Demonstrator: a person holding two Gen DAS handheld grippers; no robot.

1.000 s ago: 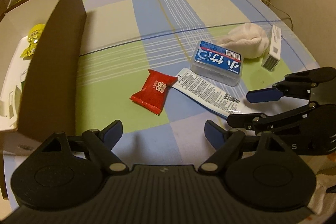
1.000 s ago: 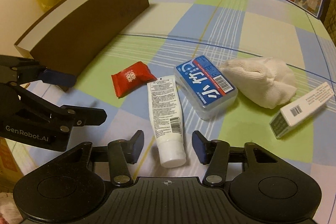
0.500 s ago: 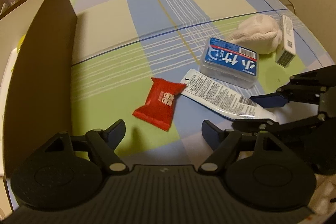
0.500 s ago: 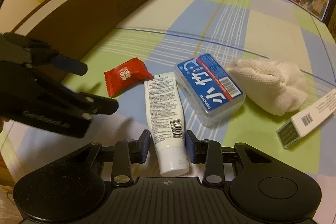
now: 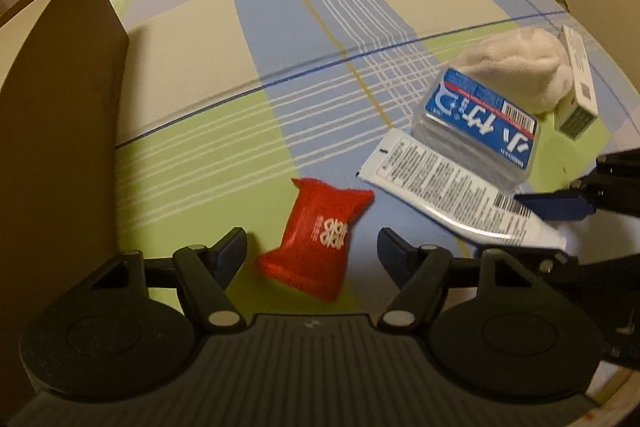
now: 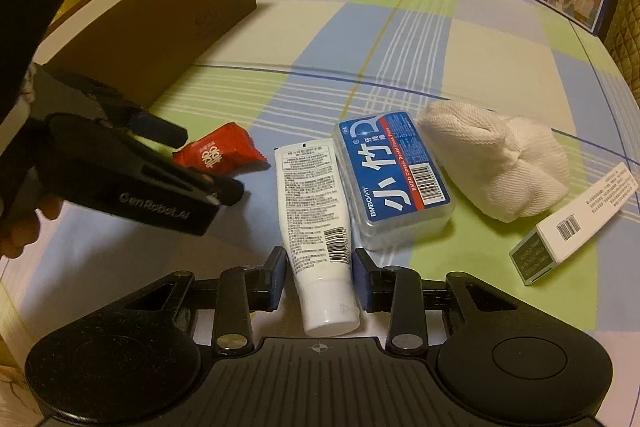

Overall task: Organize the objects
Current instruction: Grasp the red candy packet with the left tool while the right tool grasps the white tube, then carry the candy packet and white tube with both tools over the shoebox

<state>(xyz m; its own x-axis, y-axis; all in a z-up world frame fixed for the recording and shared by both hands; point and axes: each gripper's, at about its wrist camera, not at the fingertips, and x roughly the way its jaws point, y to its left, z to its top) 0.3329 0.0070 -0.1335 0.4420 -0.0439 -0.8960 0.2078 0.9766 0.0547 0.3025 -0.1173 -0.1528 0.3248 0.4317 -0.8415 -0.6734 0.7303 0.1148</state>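
Left wrist view: my left gripper point(image 5: 312, 251) gapes wide, straddling the red candy packet point(image 5: 316, 247) at lower centre, gripping nothing. Right wrist view: my right gripper point(image 6: 319, 277) has pinched the white tube point(image 6: 316, 219) at bottom centre, beside the blue floss box point(image 6: 394, 175).

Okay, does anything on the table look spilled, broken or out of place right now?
Nothing looks spilled or damaged. The red candy packet, white tube, blue floss box, white cloth bundle and small white carton lie loose at mixed angles on the checked tablecloth, outside the brown box.
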